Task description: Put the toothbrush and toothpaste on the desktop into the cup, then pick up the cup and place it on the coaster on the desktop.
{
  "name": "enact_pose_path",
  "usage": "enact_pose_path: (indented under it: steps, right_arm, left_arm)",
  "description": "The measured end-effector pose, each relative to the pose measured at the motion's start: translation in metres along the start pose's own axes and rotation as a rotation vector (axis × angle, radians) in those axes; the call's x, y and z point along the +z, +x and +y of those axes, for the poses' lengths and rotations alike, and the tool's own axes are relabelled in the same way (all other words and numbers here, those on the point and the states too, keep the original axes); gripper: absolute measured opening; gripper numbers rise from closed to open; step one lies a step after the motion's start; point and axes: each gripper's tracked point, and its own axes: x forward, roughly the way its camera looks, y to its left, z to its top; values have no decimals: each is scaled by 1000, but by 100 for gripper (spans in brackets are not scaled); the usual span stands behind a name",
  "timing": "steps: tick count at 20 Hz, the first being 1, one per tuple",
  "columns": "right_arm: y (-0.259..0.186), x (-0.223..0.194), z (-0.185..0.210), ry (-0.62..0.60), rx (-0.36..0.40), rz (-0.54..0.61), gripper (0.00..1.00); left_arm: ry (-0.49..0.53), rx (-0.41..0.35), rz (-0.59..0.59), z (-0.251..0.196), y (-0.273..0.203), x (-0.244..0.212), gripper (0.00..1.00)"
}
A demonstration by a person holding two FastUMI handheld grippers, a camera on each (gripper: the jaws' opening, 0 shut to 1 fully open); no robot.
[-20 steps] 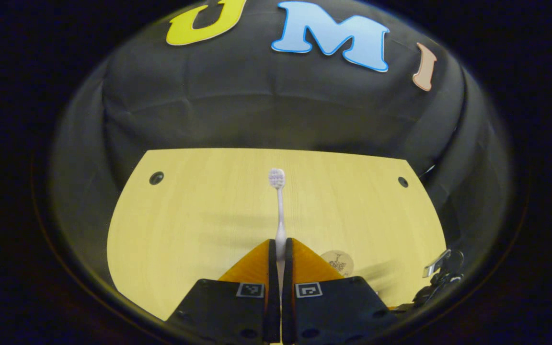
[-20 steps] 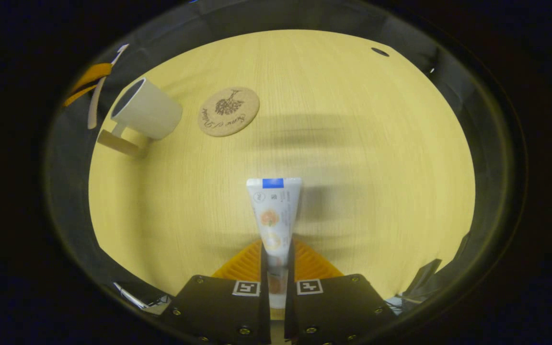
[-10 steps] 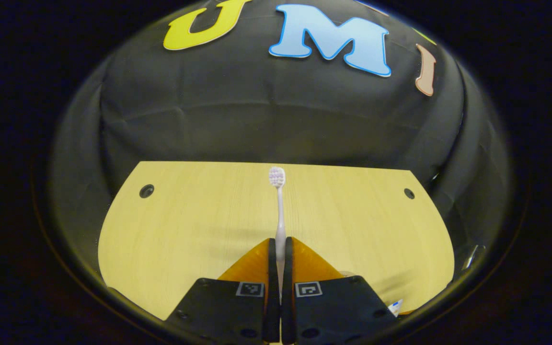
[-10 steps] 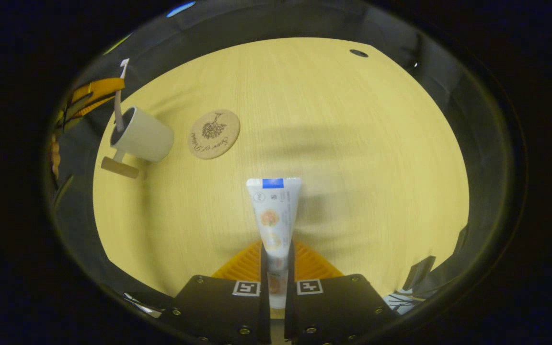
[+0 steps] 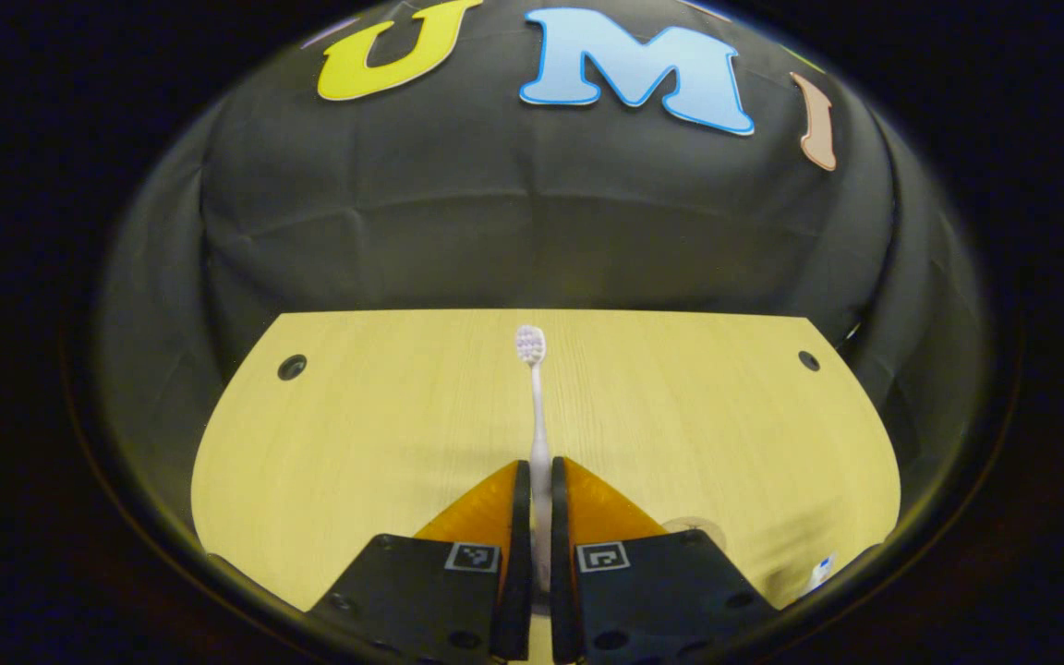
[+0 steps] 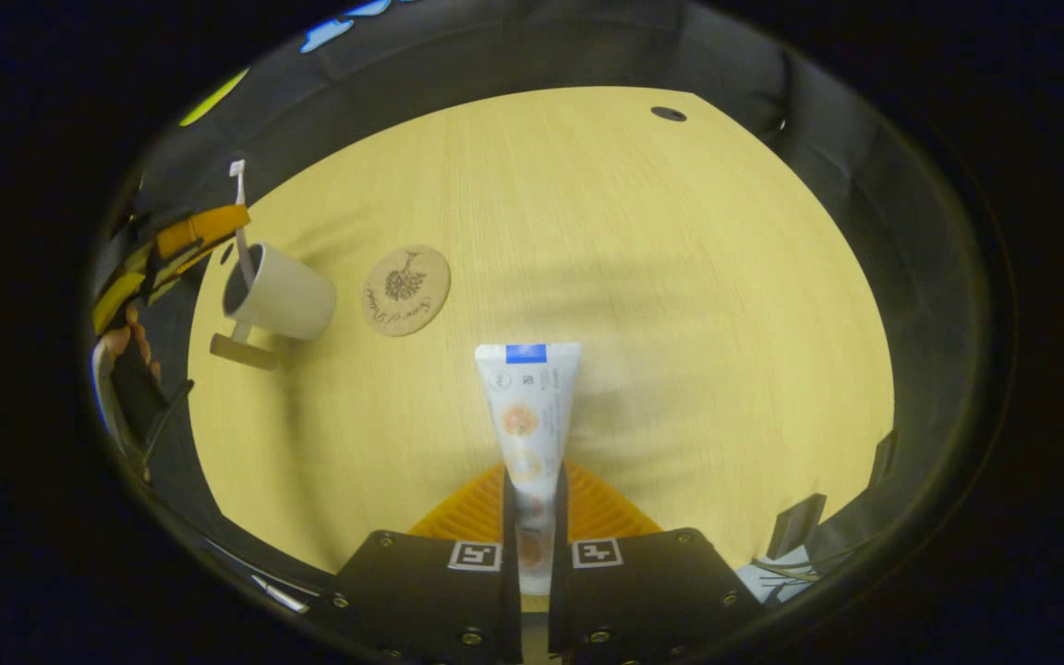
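The toothbrush (image 5: 538, 406) is pinched between the two fingers of the left tool (image 5: 532, 480); its thin handle runs straight up from the gap, with the bristled head at the top, seen against the far part of the desk (image 5: 356, 416). In the right gripper view the same toothbrush (image 6: 240, 217) shows at the far left, its lower end going down into the mouth of the cup (image 6: 281, 296) while the left tool (image 6: 190, 235) grips it above the rim. Whether the end touches the bottom of the cup cannot be told from here.

The cup is pale, stands on the desk (image 6: 680, 323) near its left edge, and has a flat handle sticking out toward the camera. Just beside it, to the right in that view, lies the round cork coaster (image 6: 405, 289) with a dark printed drawing; the two are apart, not touching. A sliver of the coaster (image 5: 703, 528) also peeks out behind the right finger in the left gripper view.

The toothpaste (image 6: 526, 416) is a white tube clamped between the fingers of the right tool (image 6: 532, 485), its flat crimped end with a blue patch pointing away from the camera, held above the desk, well apart from the cup.

At the left edge of the right gripper view, part of a hand (image 6: 121, 346) shows behind the left tool.
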Motion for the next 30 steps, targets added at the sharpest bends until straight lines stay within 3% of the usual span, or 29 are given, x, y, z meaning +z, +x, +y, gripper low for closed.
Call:
enact_pose_path:
  steps: [3,5,7,8,9,19,25,30]
  right_arm:
    - [-4,7,3,-1,10,-14,13]
    - [-7,11,6,-2,19,-23,13]
    - [-10,16,9,-6,25,-34,13]
    - [-11,19,11,-7,29,-41,13]
    - [-13,23,13,-6,35,-49,13]
    - [-33,71,56,-2,108,-146,13]
    - [-38,105,105,12,178,-206,13]
    - [-37,135,151,32,232,-251,13]
  left_arm:
    - [5,-7,9,-3,-4,-9,16]
    - [5,-10,17,-3,-10,-14,29]
    - [2,-17,28,-5,-15,-21,34]
    - [-2,-14,33,-6,-19,-24,49]
    - [-10,-15,36,-6,-22,-26,51]
    - [-86,-34,26,9,-89,-33,47]
    - [-88,-17,30,43,-121,-42,51]
    - [-78,14,38,78,-141,-49,47]
